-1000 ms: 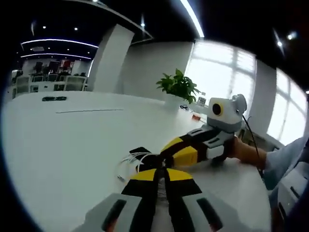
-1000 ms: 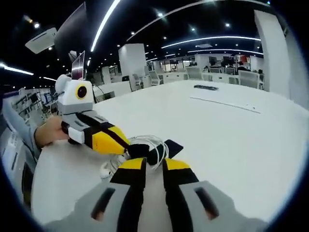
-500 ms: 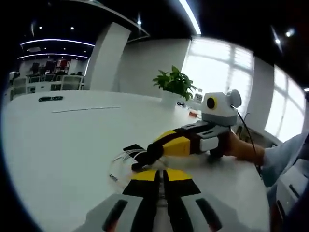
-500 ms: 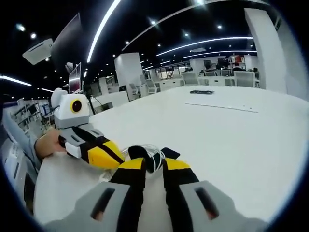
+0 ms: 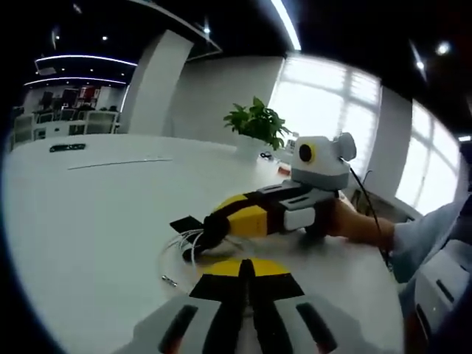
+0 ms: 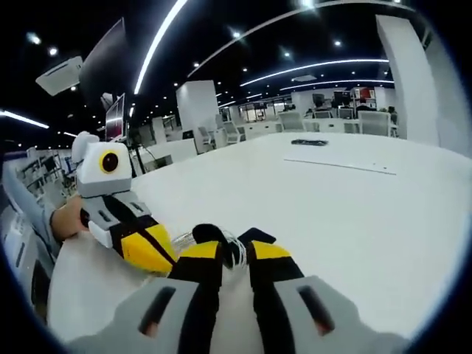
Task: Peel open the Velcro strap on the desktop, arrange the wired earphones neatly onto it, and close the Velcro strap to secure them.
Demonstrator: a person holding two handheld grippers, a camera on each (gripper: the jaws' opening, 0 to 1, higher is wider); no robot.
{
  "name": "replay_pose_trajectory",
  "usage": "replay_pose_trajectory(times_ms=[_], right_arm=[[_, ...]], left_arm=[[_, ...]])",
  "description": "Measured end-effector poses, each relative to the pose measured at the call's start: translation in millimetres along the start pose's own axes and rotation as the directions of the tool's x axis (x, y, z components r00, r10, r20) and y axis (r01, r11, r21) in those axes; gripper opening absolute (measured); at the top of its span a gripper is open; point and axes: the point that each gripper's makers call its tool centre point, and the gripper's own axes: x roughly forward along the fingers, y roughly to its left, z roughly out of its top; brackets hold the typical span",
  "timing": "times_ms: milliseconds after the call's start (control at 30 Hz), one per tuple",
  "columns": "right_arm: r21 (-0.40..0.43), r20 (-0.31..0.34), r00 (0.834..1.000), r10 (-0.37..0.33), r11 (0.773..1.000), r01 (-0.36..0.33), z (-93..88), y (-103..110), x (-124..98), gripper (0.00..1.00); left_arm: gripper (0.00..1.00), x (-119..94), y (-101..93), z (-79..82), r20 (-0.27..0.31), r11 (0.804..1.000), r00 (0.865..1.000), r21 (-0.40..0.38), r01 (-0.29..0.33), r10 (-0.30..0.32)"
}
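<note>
On the white surface (image 5: 88, 214), just ahead of both grippers, lies a small bundle of white earphones (image 5: 193, 243) with a black strap (image 5: 186, 223) at it. In the left gripper view, the right gripper (image 5: 200, 237) comes in from the right, held by a hand (image 5: 354, 223), and its dark tips are down on the bundle, at the strap; whether those tips are clamped on the strap or merely resting there cannot be told from this angle. A loose plug end (image 5: 169, 279) of the cable trails on the surface toward the left gripper (image 5: 244, 267), whose yellow-and-black jaws are pressed together with nothing between them, a little short of the bundle.

In the right gripper view, the right gripper (image 6: 233, 249) has its jaws a narrow gap apart, with the earphones (image 6: 234, 249) and the strap (image 6: 257, 236) showing just past the tips. The left gripper (image 6: 147, 247) enters from the left, beside the coil. Farther back stand a potted plant (image 5: 254, 125) and a dark flat object (image 6: 310, 141).
</note>
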Motion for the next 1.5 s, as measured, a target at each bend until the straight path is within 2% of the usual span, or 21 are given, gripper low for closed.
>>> replay_pose_trajectory(times_ms=[167, 400, 467, 567, 633, 733, 833, 867, 1000, 1067, 1267, 1500], right_arm=[[0.011, 0.009, 1.0, 0.005, 1.0, -0.005, 1.6, -0.7, 1.0, 0.16], [0.098, 0.047, 0.999, 0.016, 0.995, -0.021, 4.2, -3.1, 0.0, 0.16], [0.102, 0.046, 0.999, 0.013, 0.995, -0.017, 3.8, -3.0, -0.1, 0.16], [0.08, 0.039, 0.999, 0.017, 0.997, -0.02, 3.3, 0.3, 0.5, 0.15], [0.02, 0.027, 1.0, 0.014, 1.0, -0.014, 3.5, 2.4, 0.4, 0.15], [-0.003, 0.022, 1.0, 0.011, 1.0, -0.011, 4.1, 4.7, 0.3, 0.15], [0.108, 0.059, 0.997, 0.049, 0.993, -0.055, 8.0, 9.5, 0.3, 0.15], [0.118, 0.06, 0.997, 0.055, 0.991, -0.061, 7.6, 9.6, 0.4, 0.15], [0.078, 0.049, 0.999, 0.02, 0.997, -0.024, 7.2, 2.0, 1.1, 0.14], [0.083, 0.056, 0.998, 0.013, 0.996, -0.018, 9.3, -0.2, -0.1, 0.14], [0.091, 0.058, 0.998, 0.014, 0.996, -0.019, 9.9, -1.1, -0.2, 0.12], [0.046, 0.005, 0.999, 0.04, 0.998, -0.04, 5.1, 4.9, 4.5, 0.11]], left_arm=[[0.05, 0.9, -5.1, -1.9, -0.009, 1.0, 1.0, 0.019, 0.012, -0.012], [0.05, 1.7, -12.8, -4.8, -0.02, 0.999, 0.999, 0.016, 0.043, -0.042], [0.05, 1.9, -14.9, -5.5, -0.024, 0.999, 0.999, 0.02, 0.047, -0.046], [0.05, 2.3, -18.5, -6.8, -0.031, 0.998, 0.998, 0.027, 0.056, -0.055], [0.05, 2.6, -21.2, -7.6, -0.034, 0.998, 0.998, 0.03, 0.063, -0.062], [0.05, 2.6, -24.5, -8.3, -0.038, 0.997, 0.997, 0.034, 0.071, -0.07], [0.05, 2.9, -26.5, -8.8, -0.039, 0.996, 0.996, 0.037, 0.076, -0.074], [0.05, 3.0, -27.1, -9.0, -0.039, 0.996, 0.996, 0.035, 0.079, -0.077], [0.05, 2.6, -28.3, -9.5, -0.042, 0.996, 0.996, 0.038, 0.08, -0.078], [0.05, 2.6, -29.7, -9.7, -0.043, 0.996, 0.996, 0.041, 0.081, -0.079], [0.05, 2.5, -30.0, -9.5, -0.046, 0.995, 0.996, 0.054, 0.08, -0.077], [0.05, 1.7, -27.9, -9.0, -0.049, 0.996, 0.996, 0.046, 0.07, -0.068]])
